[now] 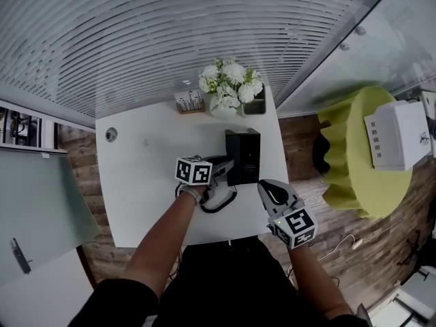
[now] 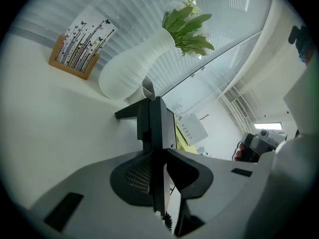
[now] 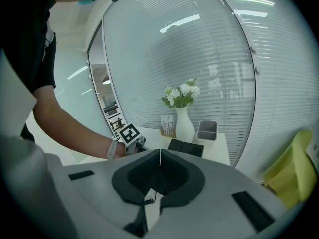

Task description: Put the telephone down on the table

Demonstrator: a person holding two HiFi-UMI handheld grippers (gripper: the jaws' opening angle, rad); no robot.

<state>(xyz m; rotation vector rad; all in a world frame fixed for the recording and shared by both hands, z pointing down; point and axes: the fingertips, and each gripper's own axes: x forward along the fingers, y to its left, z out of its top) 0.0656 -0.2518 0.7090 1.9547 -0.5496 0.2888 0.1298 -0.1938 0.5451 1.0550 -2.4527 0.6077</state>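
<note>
While edge-on, handset (image 2: 157, 128) between left fingers (image 2: 133, 177)

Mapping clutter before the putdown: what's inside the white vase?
Visible: white flowers with green leaves rise from the white vase, at the table's far edge. Stems and any water inside are hidden by its opaque wall.

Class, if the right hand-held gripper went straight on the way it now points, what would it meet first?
Probably the black telephone base on the white table, which lies straight ahead of the right hand-held gripper. Depth is unclear, so the tabletop in front of it might come first.
</note>
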